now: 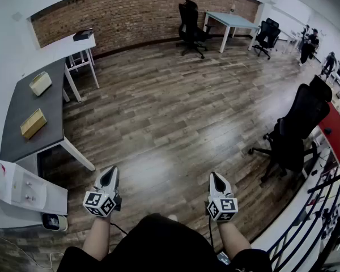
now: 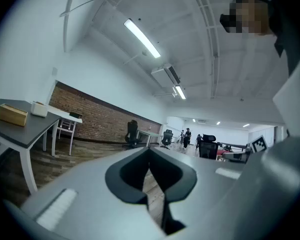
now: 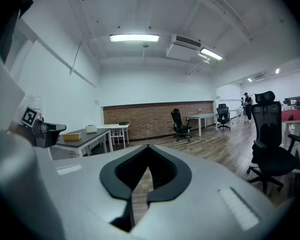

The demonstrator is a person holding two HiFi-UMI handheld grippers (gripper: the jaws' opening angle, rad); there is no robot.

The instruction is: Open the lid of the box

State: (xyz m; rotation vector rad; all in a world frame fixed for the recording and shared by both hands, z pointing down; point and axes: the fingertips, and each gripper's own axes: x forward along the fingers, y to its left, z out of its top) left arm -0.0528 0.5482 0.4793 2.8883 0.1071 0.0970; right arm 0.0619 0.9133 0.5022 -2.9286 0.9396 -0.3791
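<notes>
Two grey grippers (image 1: 110, 171) (image 1: 214, 177), marker cubes (image 1: 100, 203), black clothing (image 1: 158, 242)

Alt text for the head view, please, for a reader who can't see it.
Seen from above, a person holds the left gripper and right gripper side by side over a wooden floor, both with jaws shut and empty. A grey table at far left carries a tan box and a paler box; a black office chair stands at right.

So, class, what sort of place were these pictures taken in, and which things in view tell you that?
Most likely an open-plan office or shared workspace: a black swivel chair, a grey table among several desks, and a long brick wall above the wooden floor.
</notes>
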